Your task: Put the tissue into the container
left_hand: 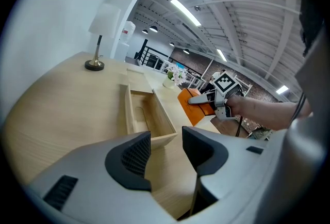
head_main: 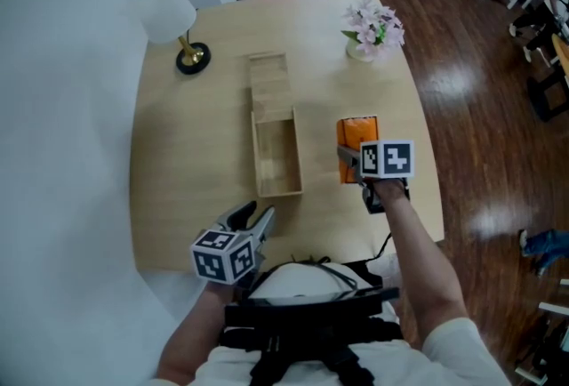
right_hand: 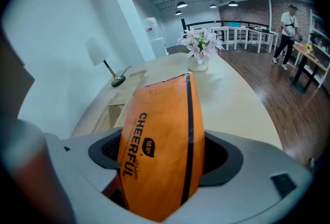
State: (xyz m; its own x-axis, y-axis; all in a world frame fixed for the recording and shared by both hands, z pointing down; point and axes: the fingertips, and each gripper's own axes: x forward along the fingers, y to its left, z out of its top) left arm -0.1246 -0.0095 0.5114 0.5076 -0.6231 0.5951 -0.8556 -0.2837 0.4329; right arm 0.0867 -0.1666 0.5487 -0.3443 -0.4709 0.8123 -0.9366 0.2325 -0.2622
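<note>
The tissue pack point(head_main: 357, 133), an orange soft packet, is held between the jaws of the right gripper point(head_main: 354, 160). In the right gripper view the packet point(right_hand: 160, 156) is seen to fill the gap between the two dark pads, with its printed face turned to the left and its far end pointing away from the gripper point(right_hand: 164, 158). The jaws are set wide and are pressed against the packet's two sides. Whether the packet is lifted clear of the table point(head_main: 196, 162) or is touching it cannot be told.

The packet is placed just to the right of the container point(head_main: 277, 157), an open wooden box with nothing seen inside it. A strip of bare table is left between the two. Beyond the box, end to end with it, a flat wooden lid point(head_main: 269, 82) is laid on the table.

The left gripper point(head_main: 253, 217) is held low at the near edge of the table, well apart from the packet. In the left gripper view its jaws are seen spread, with nothing between them point(left_hand: 166, 148), and the near end of the box point(left_hand: 147, 114) is seen just past them. The right gripper point(left_hand: 203, 99) and the orange packet point(left_hand: 193, 107) are seen further off to the right.

A white lamp point(head_main: 169, 11) is placed at the far left corner and a vase of flowers point(head_main: 373, 27) at the far right.
</note>
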